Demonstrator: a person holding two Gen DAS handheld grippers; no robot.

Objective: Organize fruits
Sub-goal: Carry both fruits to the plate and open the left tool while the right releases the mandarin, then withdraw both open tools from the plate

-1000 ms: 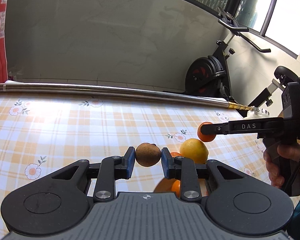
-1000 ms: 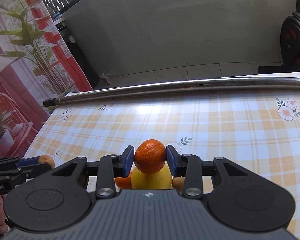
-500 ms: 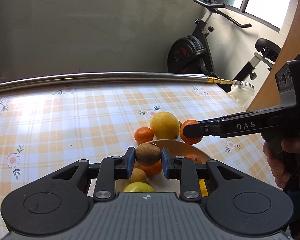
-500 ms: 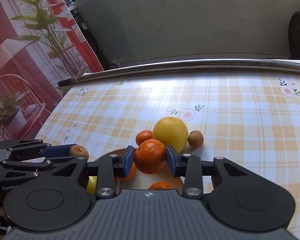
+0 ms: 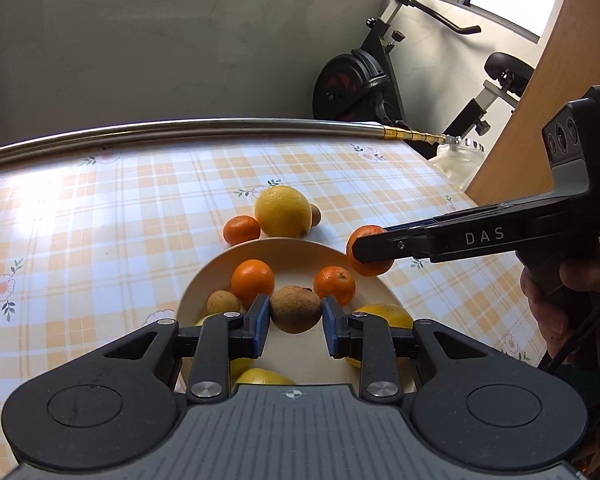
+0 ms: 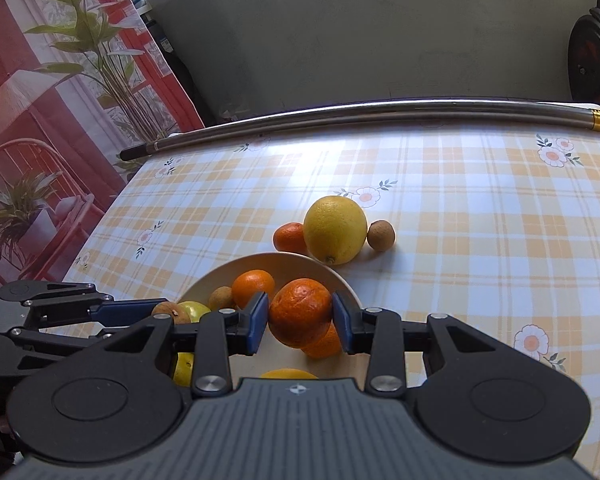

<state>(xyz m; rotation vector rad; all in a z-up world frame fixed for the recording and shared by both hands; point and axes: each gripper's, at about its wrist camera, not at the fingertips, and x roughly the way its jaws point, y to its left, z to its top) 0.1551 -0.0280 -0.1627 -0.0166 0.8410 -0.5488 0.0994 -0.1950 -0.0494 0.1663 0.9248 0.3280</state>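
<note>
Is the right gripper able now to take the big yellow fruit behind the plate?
Probably not: the right gripper is shut on an orange. The yellow fruit itself lies uncovered on the table.

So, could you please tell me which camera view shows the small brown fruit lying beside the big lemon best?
The right wrist view: the small brown fruit lies fully visible beside the lemon. In the left wrist view only a sliver peeks out behind the lemon.
</note>
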